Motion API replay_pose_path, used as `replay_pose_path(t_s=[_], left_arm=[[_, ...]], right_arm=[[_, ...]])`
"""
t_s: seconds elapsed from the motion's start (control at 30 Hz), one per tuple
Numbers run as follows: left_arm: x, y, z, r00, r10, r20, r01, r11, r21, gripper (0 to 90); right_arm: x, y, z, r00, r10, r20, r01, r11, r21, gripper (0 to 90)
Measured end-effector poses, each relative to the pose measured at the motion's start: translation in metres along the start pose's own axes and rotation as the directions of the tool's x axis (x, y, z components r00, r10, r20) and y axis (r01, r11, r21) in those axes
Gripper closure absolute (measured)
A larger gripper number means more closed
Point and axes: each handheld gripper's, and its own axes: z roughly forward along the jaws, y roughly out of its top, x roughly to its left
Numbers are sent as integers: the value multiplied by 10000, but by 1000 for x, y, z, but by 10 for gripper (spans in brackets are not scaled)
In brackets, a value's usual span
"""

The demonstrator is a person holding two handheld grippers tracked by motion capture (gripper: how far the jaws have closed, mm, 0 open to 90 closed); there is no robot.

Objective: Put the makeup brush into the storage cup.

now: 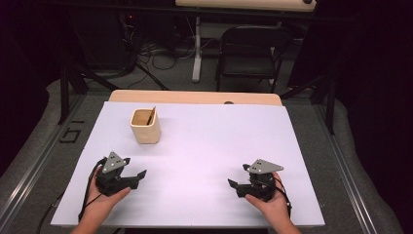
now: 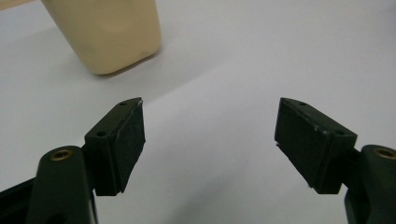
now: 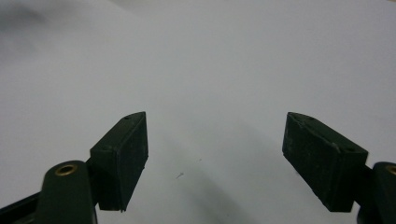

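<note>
A cream square cup (image 1: 145, 126) stands upright at the back left of the white sheet (image 1: 204, 146), with a thin brown stick (image 1: 151, 115) leaning inside it. My left gripper (image 1: 138, 177) rests near the front left, held in a hand, open and empty. In the left gripper view the cup (image 2: 109, 32) stands beyond the wide-apart jaws of the left gripper (image 2: 210, 126), up and to the left. My right gripper (image 1: 234, 185) rests near the front right, open and pointing left. In the right gripper view, bare white sheet lies between the parted jaws of the right gripper (image 3: 215, 140).
The white sheet covers a wooden table whose far edge (image 1: 195, 96) shows behind it. A black chair (image 1: 253, 53) and cables lie on the floor beyond the table. Metal rails (image 1: 29, 165) run along both sides.
</note>
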Motion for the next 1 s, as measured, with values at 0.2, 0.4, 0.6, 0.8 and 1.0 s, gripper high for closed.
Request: replay_pose_path(t_s=[0.2,0.4,0.6,0.8,1.0], left_arm=[[-2,-4,1,9999,139,27,-139,9999,69,252],[0,-8,3,10000,64,15,-64,10000,42,251],[3,-12,8,9999,127,-97,-124,9996,262,257],[5,-14,9,9998,98,-150,-93,9994,323,257],[5,-14,10,9998,150,-129,-145,9993,357,257]], right_arm=[[-3,-2,-1,10000,-12,99,13,10000,-79,224],[-6,-5,0,9998,48,199,-47,10000,-86,226],[-7,-7,2,9996,37,272,-35,10000,-84,226],[-9,-9,2,9996,114,274,-112,9999,-74,226],[-9,-10,4,9996,130,266,-132,9999,38,226]])
